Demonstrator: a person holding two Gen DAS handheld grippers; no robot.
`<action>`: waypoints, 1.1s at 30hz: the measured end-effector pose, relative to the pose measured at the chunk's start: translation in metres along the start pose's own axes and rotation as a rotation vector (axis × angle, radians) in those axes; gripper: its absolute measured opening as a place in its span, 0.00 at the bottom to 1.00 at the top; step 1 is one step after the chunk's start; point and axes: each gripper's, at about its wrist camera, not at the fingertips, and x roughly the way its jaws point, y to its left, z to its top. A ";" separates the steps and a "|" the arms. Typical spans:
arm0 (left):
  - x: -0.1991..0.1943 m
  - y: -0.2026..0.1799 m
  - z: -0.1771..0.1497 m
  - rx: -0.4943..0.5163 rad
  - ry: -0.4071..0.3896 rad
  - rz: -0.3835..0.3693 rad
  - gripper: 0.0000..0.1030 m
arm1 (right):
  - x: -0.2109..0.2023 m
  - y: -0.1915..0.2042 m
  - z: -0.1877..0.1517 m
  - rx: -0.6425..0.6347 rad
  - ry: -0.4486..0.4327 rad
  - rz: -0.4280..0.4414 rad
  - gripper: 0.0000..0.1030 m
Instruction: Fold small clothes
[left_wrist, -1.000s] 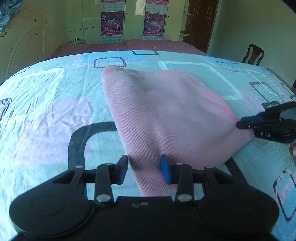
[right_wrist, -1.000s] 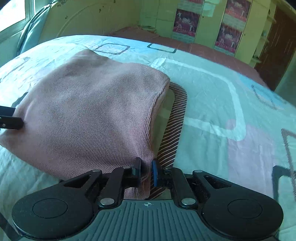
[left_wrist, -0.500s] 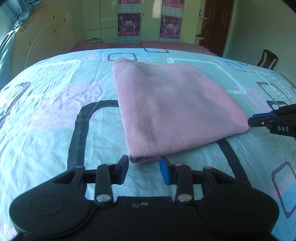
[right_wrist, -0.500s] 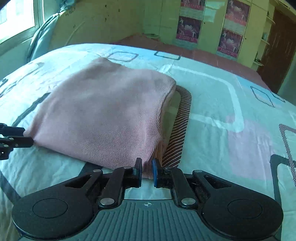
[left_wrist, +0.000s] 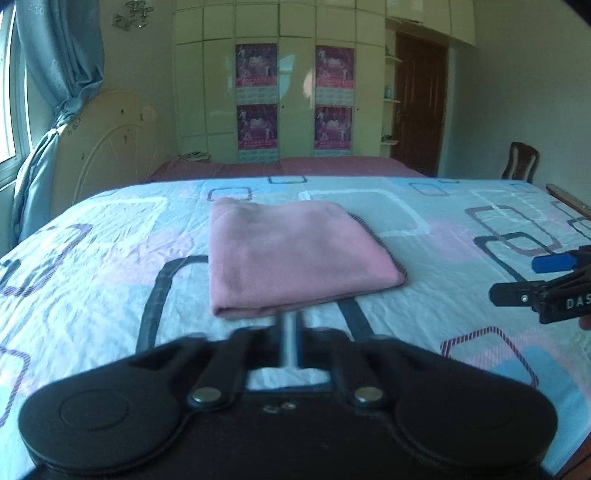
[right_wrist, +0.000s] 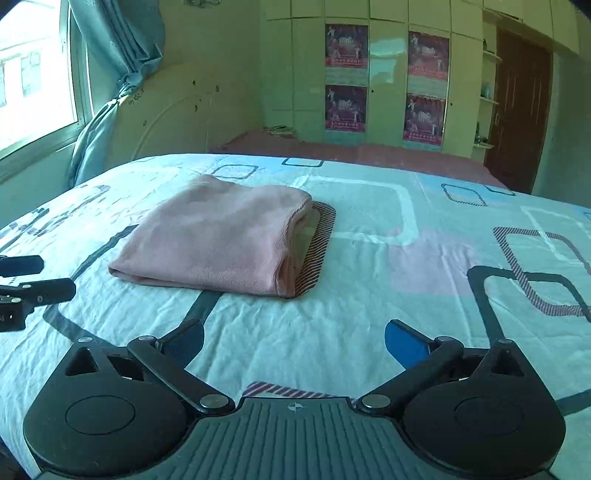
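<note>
A pink knit garment (left_wrist: 291, 254) lies folded in a flat rectangle on the patterned bed sheet (left_wrist: 92, 266). My left gripper (left_wrist: 290, 325) hovers just short of its near edge; its jaws are closing and look shut together with nothing in them. In the right wrist view the garment (right_wrist: 221, 236) sits ahead and to the left. My right gripper (right_wrist: 295, 343) is back from it, its jaws opening wide over bare sheet (right_wrist: 424, 229) with nothing between them. Each gripper shows in the other's view: the right gripper (left_wrist: 513, 278) at the right edge, the left gripper (right_wrist: 29, 278) at the left edge.
The bed fills the near field, with a cream headboard (left_wrist: 110, 147) and a blue curtain (left_wrist: 55, 110) at the left. Behind stand a wardrobe with posters (left_wrist: 295, 99), a dark door (left_wrist: 417, 103) and a wooden chair (left_wrist: 521, 162) at the far right.
Both grippers pulled back from the garment and rose. The right gripper let go of the garment's near corner and opened wide. The left one closed on nothing. The garment now lies flat.
</note>
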 end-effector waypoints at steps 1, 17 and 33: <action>-0.006 -0.001 -0.002 -0.008 -0.011 0.001 0.00 | -0.009 0.000 -0.002 0.001 -0.007 0.001 1.00; -0.115 -0.031 -0.020 -0.001 -0.154 0.115 1.00 | -0.104 0.031 -0.030 0.060 -0.099 0.007 1.00; -0.140 -0.037 -0.023 -0.011 -0.157 0.107 1.00 | -0.143 0.039 -0.032 0.046 -0.156 -0.011 1.00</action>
